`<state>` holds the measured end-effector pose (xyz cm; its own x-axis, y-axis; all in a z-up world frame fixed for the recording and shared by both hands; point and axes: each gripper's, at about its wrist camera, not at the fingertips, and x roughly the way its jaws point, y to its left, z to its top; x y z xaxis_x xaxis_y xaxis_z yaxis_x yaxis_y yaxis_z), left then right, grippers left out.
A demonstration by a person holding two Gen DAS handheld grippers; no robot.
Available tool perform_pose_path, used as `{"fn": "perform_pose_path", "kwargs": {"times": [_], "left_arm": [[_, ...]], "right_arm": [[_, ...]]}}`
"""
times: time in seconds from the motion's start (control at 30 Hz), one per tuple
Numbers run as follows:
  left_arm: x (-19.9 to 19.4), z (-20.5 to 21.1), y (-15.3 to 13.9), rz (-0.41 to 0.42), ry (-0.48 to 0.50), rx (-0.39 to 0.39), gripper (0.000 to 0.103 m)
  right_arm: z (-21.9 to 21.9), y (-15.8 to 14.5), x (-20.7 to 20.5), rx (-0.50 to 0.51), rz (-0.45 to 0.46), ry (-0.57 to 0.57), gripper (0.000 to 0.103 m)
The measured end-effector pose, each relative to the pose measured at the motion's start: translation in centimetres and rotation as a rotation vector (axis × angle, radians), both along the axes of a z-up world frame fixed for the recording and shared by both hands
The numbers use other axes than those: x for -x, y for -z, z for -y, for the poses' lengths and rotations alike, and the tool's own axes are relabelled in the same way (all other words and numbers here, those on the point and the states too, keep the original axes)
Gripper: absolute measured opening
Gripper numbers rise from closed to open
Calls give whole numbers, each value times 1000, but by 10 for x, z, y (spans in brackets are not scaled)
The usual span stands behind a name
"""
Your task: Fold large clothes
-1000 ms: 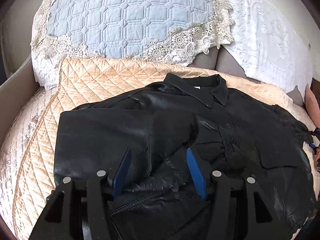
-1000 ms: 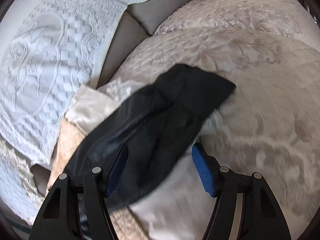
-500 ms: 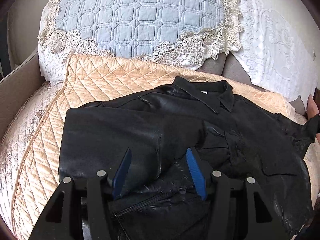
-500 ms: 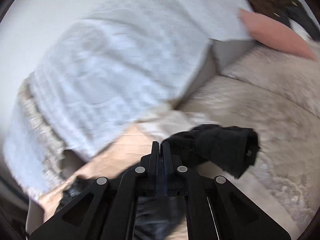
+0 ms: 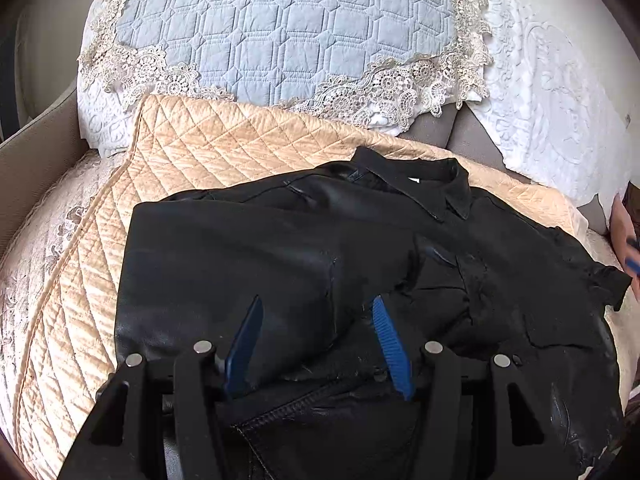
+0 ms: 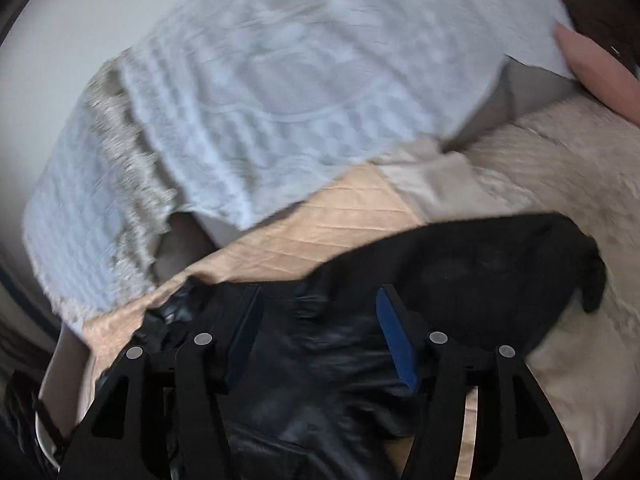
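Nearest the left wrist camera, the left gripper point(image 5: 316, 340) stands partly open over the bunched hem and zipper of the black jacket point(image 5: 280, 264); leather lies between its pads, but whether they pinch it cannot be told. The right gripper point(image 6: 318, 332) has its jaws opening over the jacket's right sleeve point(image 6: 500, 264), with cloth beneath them and nothing clamped. The likely trouble is that the slick, heavy leather slides back off a fold, or the loose sleeve drags and wrinkles the layer under it. The jacket lies on the peach quilted mat point(image 5: 224, 152) on a sofa, its right side running off the mat's edge. Open room lies left on the mat; farther back, the blue lace-edged cushion point(image 5: 280, 32) and white embossed cover point(image 5: 552, 92) close the space behind the collar.
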<state>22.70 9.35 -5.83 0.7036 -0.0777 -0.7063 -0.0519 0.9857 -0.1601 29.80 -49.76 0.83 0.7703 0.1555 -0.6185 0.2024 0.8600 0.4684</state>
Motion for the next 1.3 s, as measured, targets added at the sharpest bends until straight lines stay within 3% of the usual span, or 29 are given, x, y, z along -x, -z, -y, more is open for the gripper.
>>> {"fn": "perform_pose_path", "kwargs": {"times": [0.13, 0.23, 0.4, 0.57, 0.67, 0.7, 0.73, 0.77, 0.8, 0.97, 1.1, 1.2, 1.3], "left_arm": [[-2, 1, 3, -13, 0, 9, 59], [-5, 4, 7, -27, 2, 18, 59], [-8, 11, 13, -41, 7, -4, 59], [-6, 10, 15, -58, 3, -8, 59], [-6, 10, 14, -55, 4, -4, 59], [-6, 9, 14, -54, 3, -5, 59], [-5, 9, 13, -51, -1, -6, 59], [-5, 8, 12, -48, -4, -6, 59], [-4, 7, 10, -44, -7, -5, 59], [-3, -4, 5, -31, -39, 18, 59], [-1, -10, 3, -26, -54, 26, 59], [-2, -12, 2, -26, -57, 33, 59], [-2, -14, 1, -28, -58, 44, 59]], "right_arm": [[104, 53, 41, -140, -99, 301, 63], [145, 84, 53, -203, -167, 401, 63], [159, 91, 35, -205, -119, 368, 63], [153, 77, 20, -353, -59, 408, 63], [150, 63, 3, -276, -34, 375, 63], [150, 62, -8, -213, -79, 370, 59], [151, 62, -14, -193, -119, 375, 16], [152, 61, -21, -186, -151, 376, 3], [148, 52, -25, -156, -153, 369, 3], [75, -23, -24, 38, 11, 173, 3], [-22, -74, -20, 128, 121, -92, 3], [-89, -77, -16, 142, 132, -258, 5], [-154, -45, -15, 127, 69, -429, 8]]}}
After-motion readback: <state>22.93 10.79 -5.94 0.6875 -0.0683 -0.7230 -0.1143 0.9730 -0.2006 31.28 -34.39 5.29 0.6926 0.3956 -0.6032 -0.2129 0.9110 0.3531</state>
